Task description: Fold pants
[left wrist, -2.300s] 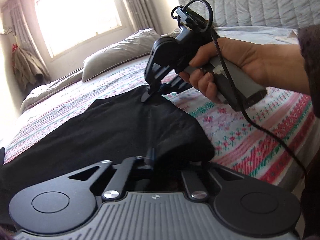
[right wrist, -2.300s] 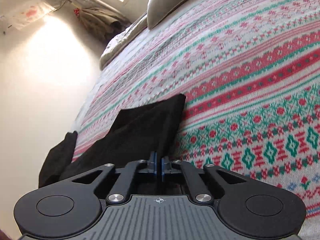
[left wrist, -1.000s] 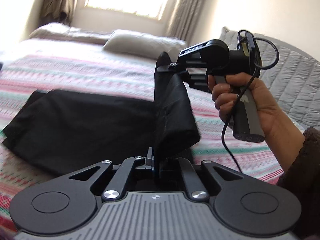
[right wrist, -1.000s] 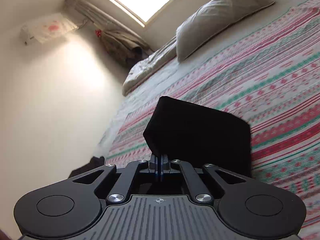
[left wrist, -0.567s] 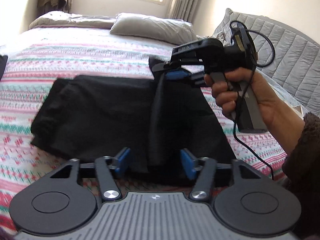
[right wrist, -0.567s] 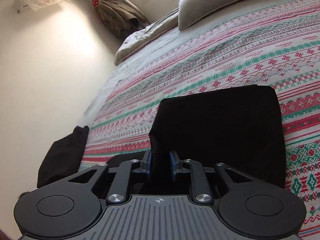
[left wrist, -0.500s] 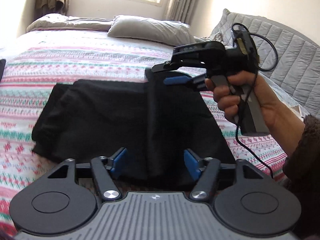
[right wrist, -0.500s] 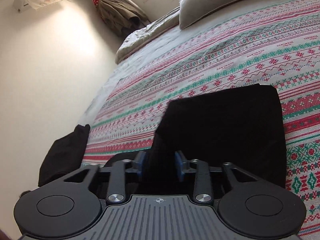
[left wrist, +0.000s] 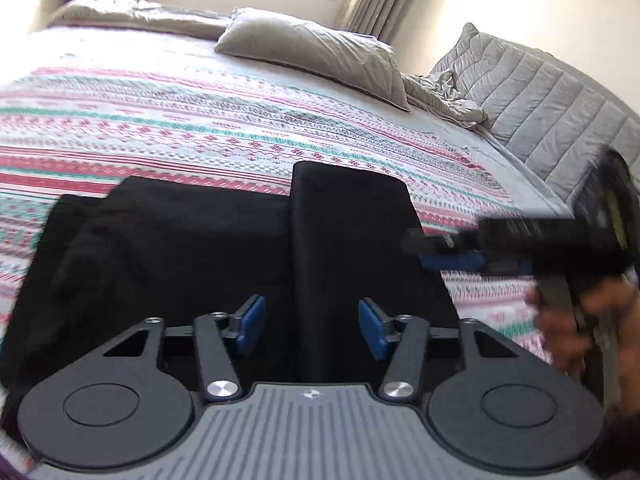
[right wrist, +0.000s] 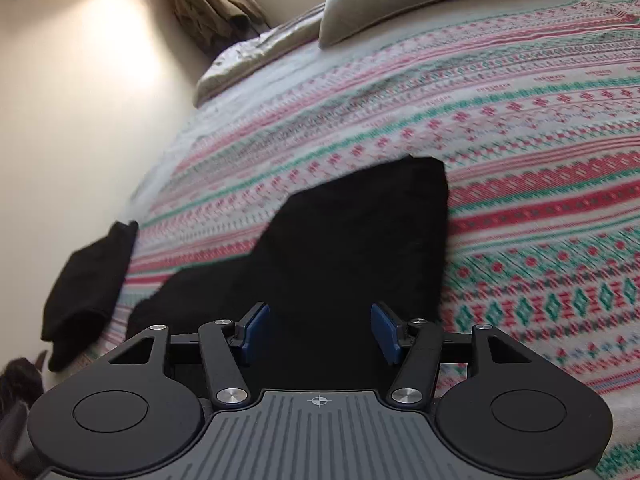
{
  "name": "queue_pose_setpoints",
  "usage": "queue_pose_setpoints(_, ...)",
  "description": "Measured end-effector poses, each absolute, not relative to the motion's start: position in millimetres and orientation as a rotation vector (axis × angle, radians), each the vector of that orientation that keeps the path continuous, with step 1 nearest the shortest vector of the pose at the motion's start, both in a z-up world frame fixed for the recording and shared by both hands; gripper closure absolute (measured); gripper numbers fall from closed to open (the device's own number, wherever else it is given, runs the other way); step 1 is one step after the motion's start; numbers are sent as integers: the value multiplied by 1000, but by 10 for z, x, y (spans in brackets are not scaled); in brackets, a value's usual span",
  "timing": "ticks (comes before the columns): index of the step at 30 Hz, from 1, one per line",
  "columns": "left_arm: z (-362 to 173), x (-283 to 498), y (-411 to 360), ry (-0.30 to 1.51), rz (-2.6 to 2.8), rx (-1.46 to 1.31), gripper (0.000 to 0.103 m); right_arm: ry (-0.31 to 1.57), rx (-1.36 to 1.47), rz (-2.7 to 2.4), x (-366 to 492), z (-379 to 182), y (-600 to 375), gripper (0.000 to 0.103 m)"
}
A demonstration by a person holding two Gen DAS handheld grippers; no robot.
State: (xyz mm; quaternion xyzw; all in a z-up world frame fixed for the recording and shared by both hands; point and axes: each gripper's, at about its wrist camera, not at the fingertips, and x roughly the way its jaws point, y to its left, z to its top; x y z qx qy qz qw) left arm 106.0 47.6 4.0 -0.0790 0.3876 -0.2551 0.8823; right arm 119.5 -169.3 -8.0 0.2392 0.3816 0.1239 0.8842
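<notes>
The black pants [left wrist: 192, 248] lie flat on the patterned bedspread [left wrist: 160, 128], with a folded-over flap [left wrist: 352, 240] on their right part. They also show in the right wrist view [right wrist: 352, 248]. My left gripper [left wrist: 312, 326] is open and empty just above the near edge of the pants. My right gripper [right wrist: 320, 330] is open and empty over the pants' near end. In the left wrist view the right gripper [left wrist: 448, 252] is blurred, at the right of the flap, apart from the cloth.
A grey pillow [left wrist: 312, 52] and rumpled sheet lie at the head of the bed. A quilted grey headboard [left wrist: 540, 100] stands at the right. Another dark garment [right wrist: 88, 292] lies at the bed's left edge by the wall.
Both grippers held the pants' end, carried it over and laid it down as a fold. Both have opened and let go. The right gripper has pulled away to the right.
</notes>
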Motion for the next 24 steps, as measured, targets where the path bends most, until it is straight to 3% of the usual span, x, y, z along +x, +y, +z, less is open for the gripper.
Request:
queue_pose_setpoints(4,-22,1214,465,843,-515,-233,71,803,425,260,1068,-41,-1686,44)
queue_pose_setpoints(9,-16,1368,365,842,-490,-271,82,807,369,260,969,-5,-1706,42)
queue_pose_setpoints(12,-8,1391,298,835,-481,-270,99,818,367,250,960,-31,-1728,42)
queue_pose_setpoints(24,494,1120,560,677,-436,-114,100,807,380,242,884,-4,-1748,42)
